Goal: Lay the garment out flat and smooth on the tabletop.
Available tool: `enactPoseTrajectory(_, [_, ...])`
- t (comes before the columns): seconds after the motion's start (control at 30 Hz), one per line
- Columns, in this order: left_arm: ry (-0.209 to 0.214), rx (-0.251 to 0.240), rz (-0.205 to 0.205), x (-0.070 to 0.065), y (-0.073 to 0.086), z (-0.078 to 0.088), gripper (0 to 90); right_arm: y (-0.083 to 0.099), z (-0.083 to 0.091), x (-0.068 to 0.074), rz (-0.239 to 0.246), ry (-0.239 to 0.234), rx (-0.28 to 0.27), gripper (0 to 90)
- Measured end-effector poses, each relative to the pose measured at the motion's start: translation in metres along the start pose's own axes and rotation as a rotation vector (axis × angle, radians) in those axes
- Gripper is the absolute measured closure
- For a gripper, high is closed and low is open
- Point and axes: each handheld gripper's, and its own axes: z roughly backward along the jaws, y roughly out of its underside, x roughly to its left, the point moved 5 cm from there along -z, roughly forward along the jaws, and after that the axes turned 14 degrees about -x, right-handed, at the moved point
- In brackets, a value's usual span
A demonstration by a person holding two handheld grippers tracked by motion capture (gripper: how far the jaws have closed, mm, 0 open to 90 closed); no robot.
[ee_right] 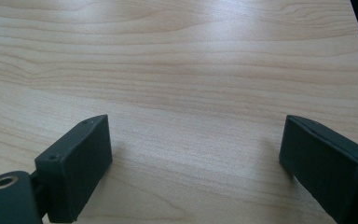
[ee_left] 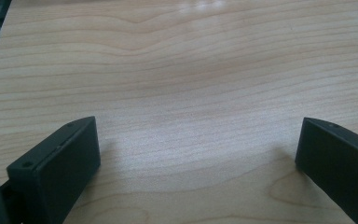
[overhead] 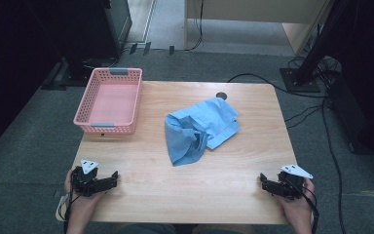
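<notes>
A crumpled light-blue cloth (overhead: 199,129) lies near the middle of the wooden table (overhead: 141,165). A pink plastic basket (overhead: 109,100) stands empty at the table's far left corner. My left gripper (overhead: 111,178) rests at the near left edge, held by a hand, its jaws wide apart over bare wood; in the left gripper view, the left gripper (ee_left: 198,154) holds nothing. My right gripper (overhead: 265,181) rests at the near right edge, also open; in the right gripper view, the right gripper (ee_right: 196,149) has only tabletop between its jaws. Both sit well short of the cloth.
A dark round grommet (overhead: 221,95) is set in the table's far edge behind the cloth. Black cables (overhead: 321,112) trail over the grey carpet to the right. Dark stands and equipment flank the table at the back left and right.
</notes>
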Motion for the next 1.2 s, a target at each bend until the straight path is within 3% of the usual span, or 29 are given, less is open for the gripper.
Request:
enactPoseTrajectory(0.23, [-0.002, 0.001, 0.0, 0.0, 0.0, 0.0, 0.0, 0.0, 0.0, 0.0, 0.001, -0.001, 0.0, 8.8])
enactPoseTrajectory(0.4, [-0.039, -0.005, -0.011, -0.002, -0.001, 0.0, 0.0, 0.0, 0.0, 0.002, 0.0, 0.002, -0.001, 8.9])
enactPoseTrajectory(0.47, [-0.039, -0.006, 0.002, -0.003, -0.002, 0.0, 0.0, 0.0, 0.0, 0.003, 0.003, -0.004, 0.0, 8.9])
enactPoseTrajectory(0.67, [0.007, -0.04, -0.006, -0.021, -0.015, -0.001, 0.0, 0.0, -0.001, 0.004, 0.006, -0.011, 0.0, 8.9])
enactPoseTrajectory(0.9, [0.073, -0.088, 0.02, -0.042, -0.034, -0.004, 1.4, 0.0, -0.001, 0.004, 0.007, -0.012, 0.0, 8.9])
enactPoseTrajectory(1.03, [0.117, -0.101, -0.004, -0.06, -0.05, -0.011, 1.5, -0.001, -0.001, 0.004, 0.007, -0.013, 0.001, 8.8])
enactPoseTrajectory(1.2, [0.145, -0.123, -0.023, -0.072, -0.065, -0.015, 1.5, -0.001, -0.001, 0.004, 0.007, -0.013, 0.001, 8.9])
